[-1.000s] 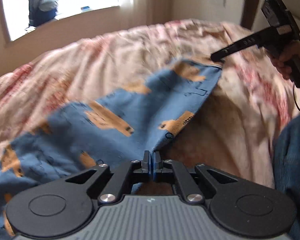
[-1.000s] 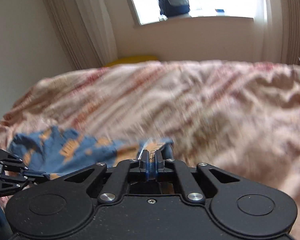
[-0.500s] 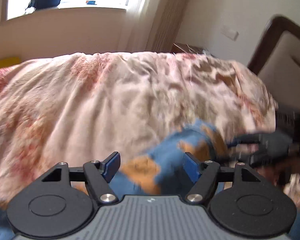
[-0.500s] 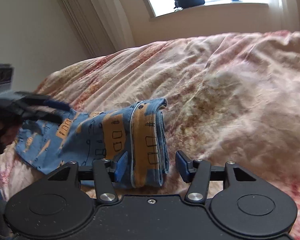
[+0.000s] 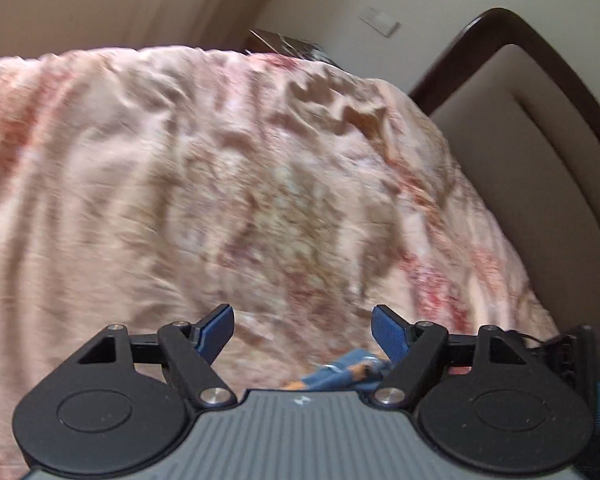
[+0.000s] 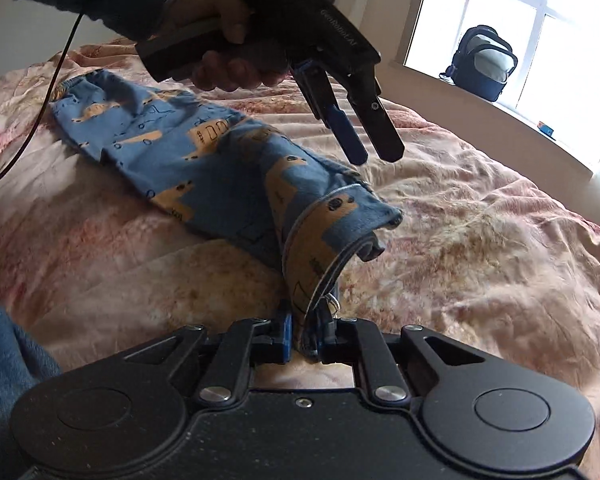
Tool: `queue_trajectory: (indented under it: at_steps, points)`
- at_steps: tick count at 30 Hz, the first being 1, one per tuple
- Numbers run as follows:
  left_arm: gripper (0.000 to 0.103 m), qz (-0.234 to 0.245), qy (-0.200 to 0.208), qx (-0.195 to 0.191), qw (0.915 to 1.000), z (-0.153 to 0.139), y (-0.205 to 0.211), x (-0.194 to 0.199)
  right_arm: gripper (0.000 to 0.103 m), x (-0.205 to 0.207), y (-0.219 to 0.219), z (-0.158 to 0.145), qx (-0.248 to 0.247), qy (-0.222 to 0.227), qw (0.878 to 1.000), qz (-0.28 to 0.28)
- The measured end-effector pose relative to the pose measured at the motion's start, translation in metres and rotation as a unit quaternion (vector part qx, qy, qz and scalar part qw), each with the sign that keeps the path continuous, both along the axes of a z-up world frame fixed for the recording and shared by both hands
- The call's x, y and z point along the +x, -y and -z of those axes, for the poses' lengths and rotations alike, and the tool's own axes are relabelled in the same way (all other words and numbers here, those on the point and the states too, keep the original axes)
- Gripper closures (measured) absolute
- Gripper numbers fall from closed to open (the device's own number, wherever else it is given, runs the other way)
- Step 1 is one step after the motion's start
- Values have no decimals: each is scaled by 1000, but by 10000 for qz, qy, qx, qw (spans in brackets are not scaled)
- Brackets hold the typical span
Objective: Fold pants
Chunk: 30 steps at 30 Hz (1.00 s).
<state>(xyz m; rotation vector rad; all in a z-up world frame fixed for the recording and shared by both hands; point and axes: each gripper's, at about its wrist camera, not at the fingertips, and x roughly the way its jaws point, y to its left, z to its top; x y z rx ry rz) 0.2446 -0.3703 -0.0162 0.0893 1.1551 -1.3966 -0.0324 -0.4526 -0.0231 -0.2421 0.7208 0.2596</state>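
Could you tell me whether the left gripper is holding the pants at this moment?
No, the left gripper hangs open above the pants, touching nothing, while the right gripper pinches their near end.

A bed (image 6: 480,240) carries everything, covered by a rumpled pink-and-cream floral blanket (image 5: 220,180). Directly on the blanket lie blue pants (image 6: 204,160) with an orange vehicle print, one end lifted off it.

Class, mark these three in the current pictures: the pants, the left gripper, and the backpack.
pants (image 6: 204,156), right wrist view, on the flat blue middle of the fabric.
left gripper (image 6: 374,152), right wrist view, midway between its two fingertips.
backpack (image 6: 482,62), right wrist view, on its front panel.
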Motion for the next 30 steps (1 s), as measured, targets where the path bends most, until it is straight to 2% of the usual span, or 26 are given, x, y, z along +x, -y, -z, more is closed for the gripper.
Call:
queue_trajectory:
  at_steps: [3, 6, 9, 12, 14, 18, 20, 24, 25, 26, 27, 28, 30]
  points:
    - [17, 279, -292, 49, 9992, 0, 4, 0, 91, -1, 8, 2, 304, -3, 9995, 87]
    - [12, 269, -454, 194, 9984, 5, 10, 5, 91, -2, 11, 3, 351, 36, 9994, 64]
    - [9, 350, -933, 530, 9936, 22, 20, 9, 90, -5, 11, 5, 365, 85, 9993, 71]
    - [9, 752, -928, 845, 9892, 37, 24, -2, 89, -8, 13, 8, 463, 98, 9988, 130]
    - [9, 938, -1017, 774, 9874, 38, 22, -6, 89, -10, 16, 10, 543, 102, 9983, 172]
    - [12, 884, -1174, 705, 9866, 41, 21, -2, 88, -12, 20, 13, 715, 119, 9971, 249]
    - [21, 819, -1103, 943, 9860, 48, 24, -1, 88, -12, 19, 13, 720, 122, 9970, 255]
    - [26, 662, -924, 1116, 9872, 53, 29, -5, 88, -12, 19, 15, 742, 89, 9968, 272]
    - [34, 595, -884, 1138, 9878, 51, 29, -6, 88, -12, 19, 15, 742, 89, 9968, 272]
    - [51, 547, -843, 1155, 9882, 50, 28, -7, 88, -12, 19, 15, 737, 91, 9969, 276]
    - [60, 517, -809, 1177, 9884, 48, 27, -9, 88, -12, 19, 15, 739, 89, 9968, 286]
    - [68, 476, -753, 1181, 9890, 46, 25, -11, 88, -11, 19, 15, 746, 86, 9967, 300]
    - [75, 404, -571, 1110, 9914, 41, 21, -18, 88, -11, 19, 15, 760, 80, 9965, 333]
